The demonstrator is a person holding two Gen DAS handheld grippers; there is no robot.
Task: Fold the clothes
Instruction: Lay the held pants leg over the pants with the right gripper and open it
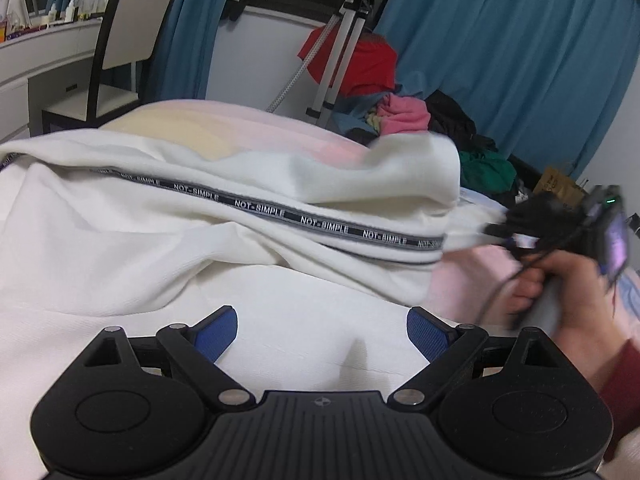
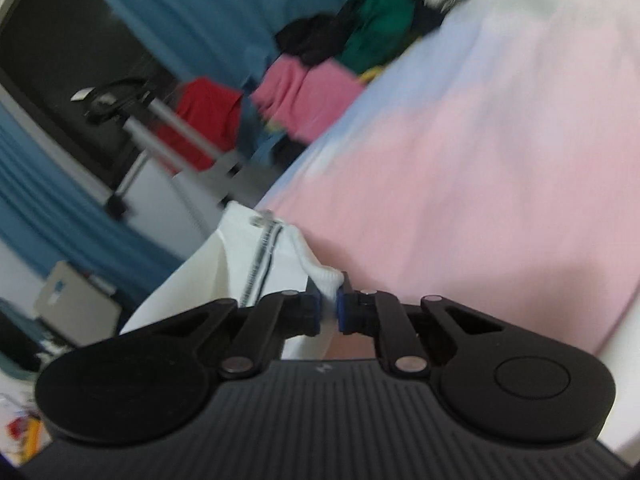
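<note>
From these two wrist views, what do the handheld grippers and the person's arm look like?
Left gripper: matte black ribbed body, black linkage arms with silver pivot pins, blue textured pads. Right gripper has the same build; from outside it carries black cables and a green light. The hand holding it wears a dark red sleeve.

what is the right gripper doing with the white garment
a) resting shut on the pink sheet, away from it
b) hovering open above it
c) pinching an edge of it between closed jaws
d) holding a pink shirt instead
c: in the right wrist view the right gripper has its jaws closed on a bunched edge of the white garment, beside the pink sheet.
</note>
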